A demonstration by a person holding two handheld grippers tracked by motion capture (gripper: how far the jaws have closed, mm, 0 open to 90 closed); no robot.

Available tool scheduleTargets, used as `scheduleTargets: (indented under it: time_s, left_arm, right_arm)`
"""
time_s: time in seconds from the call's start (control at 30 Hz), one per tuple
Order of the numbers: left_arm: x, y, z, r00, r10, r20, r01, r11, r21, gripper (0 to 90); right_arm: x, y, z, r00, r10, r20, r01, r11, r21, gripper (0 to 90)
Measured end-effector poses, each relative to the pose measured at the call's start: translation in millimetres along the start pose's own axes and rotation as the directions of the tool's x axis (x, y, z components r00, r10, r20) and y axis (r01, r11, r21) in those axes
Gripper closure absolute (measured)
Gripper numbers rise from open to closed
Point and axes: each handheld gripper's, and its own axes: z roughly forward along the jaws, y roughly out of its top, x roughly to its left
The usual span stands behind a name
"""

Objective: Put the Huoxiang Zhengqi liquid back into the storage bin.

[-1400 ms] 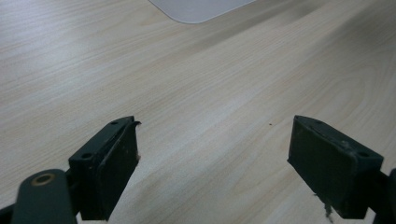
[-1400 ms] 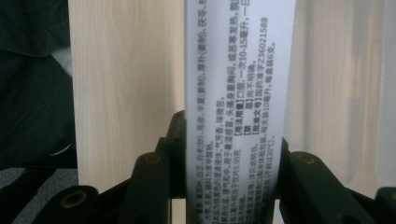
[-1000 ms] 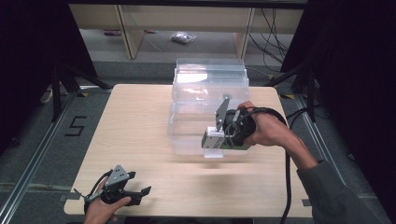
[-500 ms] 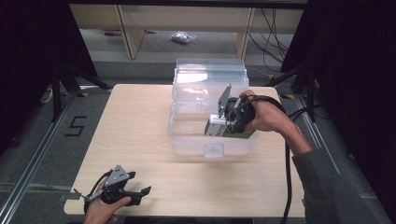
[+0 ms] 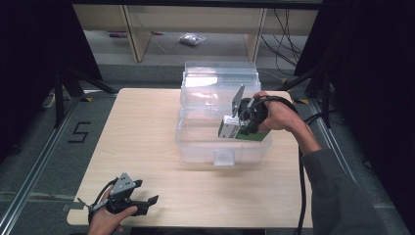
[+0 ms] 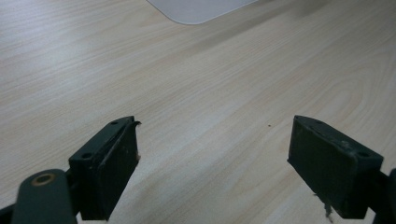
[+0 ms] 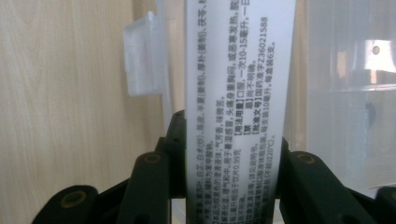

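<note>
1. The right gripper (image 5: 234,128) hangs over the open clear plastic bin (image 5: 195,142), near its right wall, with both jaws clamped on a white and green medicine box (image 7: 238,93).
2. The bin's lid (image 5: 220,81) stands up at the far side; its front latch (image 5: 224,157) faces the person.
3. The left gripper (image 5: 142,201) rests at the table's (image 5: 142,122) near-left edge, jaws spread wide and holding nothing.
4. Bare tabletop stretches between that gripper and the bin.
</note>
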Motion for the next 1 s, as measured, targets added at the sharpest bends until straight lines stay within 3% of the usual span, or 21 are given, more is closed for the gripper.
scheduleTargets:
  time_s: [0.03, 0.07, 0.17, 0.23, 0.27, 0.37, 0.4, 0.43, 0.6, 0.8, 1.0]
  left_arm:
    - [0.0, -0.1, 0.0, 1.0, 0.0, 0.0, 0.0, 1.0, 0.001, 15.3]
    - [0.0, 0.0, -0.1, 1.0, 0.001, 0.0, -0.001, 1.0, 0.0, 15.3]
    - [0.0, 0.0, -0.3, 1.0, -0.001, -0.001, 0.001, 1.0, 0.0, 15.3]
    - [0.1, -0.3, 0.0, 1.0, -0.002, 0.001, 0.002, 1.0, -0.003, 15.3]
    - [0.3, -0.3, 0.2, 1.0, -0.001, 0.001, 0.001, 1.0, -0.003, 15.3]
    - [0.2, -0.4, 0.6, 1.0, -0.002, 0.001, 0.002, 1.0, -0.002, 15.3]
    - [0.3, -0.4, 0.6, 1.0, -0.001, 0.001, 0.001, 1.0, -0.002, 15.3]
    - [0.2, -0.4, 0.6, 1.0, -0.002, 0.0, 0.002, 1.0, -0.001, 15.3]
    - [-0.2, -0.3, -0.1, 0.9998, -0.017, -0.01, 0.017, 0.9999, -0.002, 15.3]
    - [-0.3, -0.4, 0.2, 0.9998, -0.02, -0.009, 0.02, 0.9998, -0.004, 15.3]
    - [-0.3, -0.3, 0.3, 0.9998, -0.018, -0.009, 0.018, 0.9998, -0.003, 15.3]
  right_arm:
    - [-1.9, -0.2, 2.0, 1.0, 0.001, 0.0, -0.001, 1.0, 0.002, 65.1]
    - [-1.3, -1.1, 3.2, 0.9995, 0.033, 0.001, -0.033, 0.999, 0.008, 65.1]
    - [-5.4, -3.0, 10.0, 0.9991, 0.043, -0.001, -0.043, 0.999, 0.019, 65.0]
    - [-9.3, -4.5, 15.6, 0.9998, 0.02, -0.007, -0.02, 1.0, 0.016, 65.0]
    - [-9.3, -5.7, 18.4, 0.9989, 0.046, -0.011, -0.046, 0.999, 0.026, 65.1]
    - [-11.9, -6.8, 24.8, 0.999, 0.037, -0.025, -0.036, 0.999, 0.028, 65.0]
    - [-14.8, -6.5, 27.2, 0.9997, 0.006, -0.025, -0.006, 1.0, 0.018, 65.0]
    - [-13.8, -6.9, 27.6, 0.9988, 0.036, -0.033, -0.035, 0.999, 0.029, 65.0]
    - [-18.1, -9.7, 37.7, 0.9983, 0.026, -0.052, -0.025, 0.999, 0.033, 65.0]
    - [-20.2, -18.9, 48.7, 0.9956, 0.058, -0.073, -0.054, 0.997, 0.053, 64.9]
    - [-20.9, -20.8, 53.9, 0.9955, 0.045, -0.084, -0.04, 0.998, 0.054, 64.8]
